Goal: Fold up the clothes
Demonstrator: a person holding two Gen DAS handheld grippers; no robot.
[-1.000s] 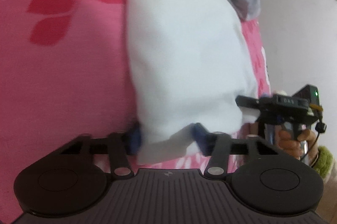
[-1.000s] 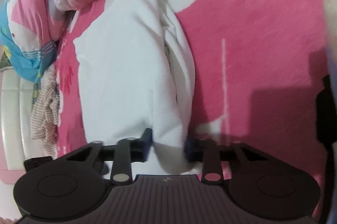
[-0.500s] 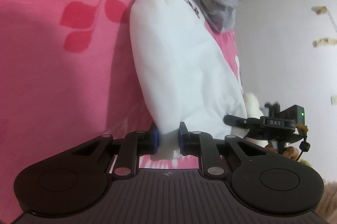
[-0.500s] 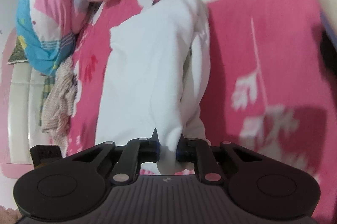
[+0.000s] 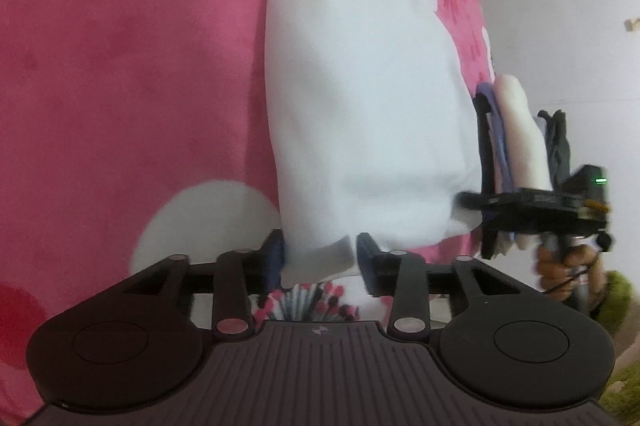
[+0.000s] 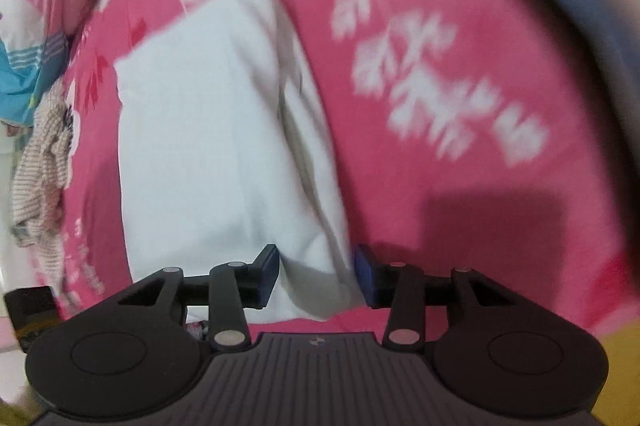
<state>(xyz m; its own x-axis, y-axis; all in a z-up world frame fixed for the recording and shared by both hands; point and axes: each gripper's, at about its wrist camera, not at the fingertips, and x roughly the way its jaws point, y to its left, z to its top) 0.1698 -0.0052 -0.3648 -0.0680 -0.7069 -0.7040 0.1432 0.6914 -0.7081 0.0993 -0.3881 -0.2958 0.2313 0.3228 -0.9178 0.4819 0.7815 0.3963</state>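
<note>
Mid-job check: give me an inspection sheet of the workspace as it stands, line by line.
Surface: pink floral blanket, bare around the garment.
Job's things: white garment lying folded lengthwise on the blanket, near edge between both grippers' fingers.
Clutter: bunched pink, grey and blue bedding at the far end; striped cloth at the bed edge; stack of folded clothes beside the garment.
Grippers: left gripper and right gripper have just been opening; fabric lies between the fingers, pads not pressing it.
Cables: thin black cord by the hand on the right gripper's handle.
Surroundings: white wall.
</note>
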